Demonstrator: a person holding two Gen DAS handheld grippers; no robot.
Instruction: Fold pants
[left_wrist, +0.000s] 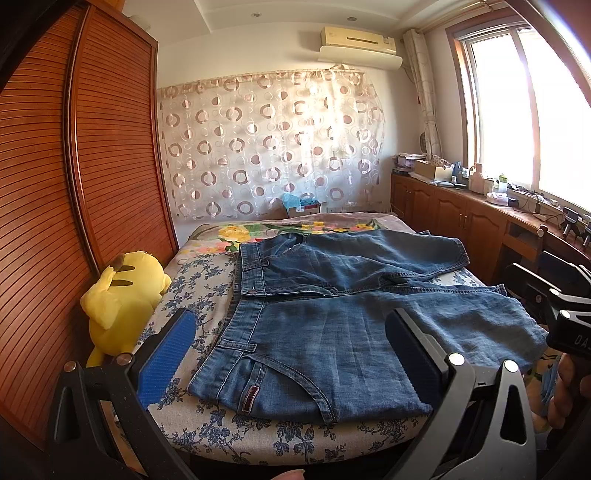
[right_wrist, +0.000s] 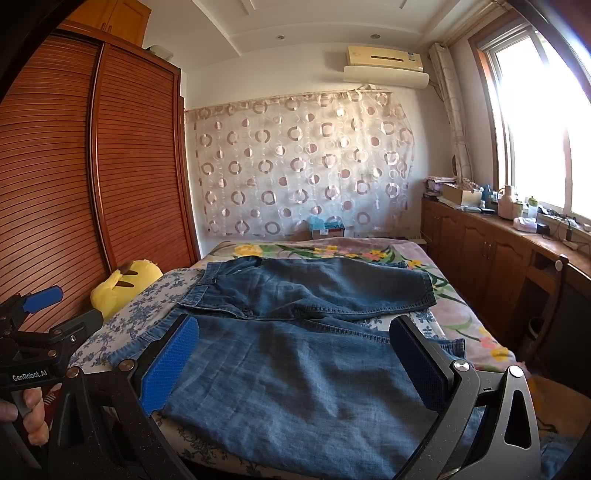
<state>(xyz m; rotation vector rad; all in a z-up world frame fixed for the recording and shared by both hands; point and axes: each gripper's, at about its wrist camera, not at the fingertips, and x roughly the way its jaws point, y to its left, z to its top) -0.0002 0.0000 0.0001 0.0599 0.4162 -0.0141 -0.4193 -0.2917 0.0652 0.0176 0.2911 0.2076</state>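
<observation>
Blue jeans (left_wrist: 351, 325) lie spread flat on the bed, waistband to the left and both legs running right, the far leg (left_wrist: 369, 258) angled away from the near one. In the right wrist view the jeans (right_wrist: 295, 369) fill the foreground. My left gripper (left_wrist: 288, 350) is open above the waist and hip area, its blue pads (left_wrist: 166, 358) wide apart with nothing between them. My right gripper (right_wrist: 295, 362) is open too, hovering over the near leg. The left gripper also shows at the right view's left edge, held by a hand (right_wrist: 29, 417).
The bed (left_wrist: 207, 435) has a blue floral cover and a flowered blanket (left_wrist: 266, 230) behind. A yellow plush toy (left_wrist: 122, 306) sits against the louvred wooden wardrobe (left_wrist: 74, 184) on the left. Wooden cabinets (left_wrist: 461, 214) with clutter run under the window on the right.
</observation>
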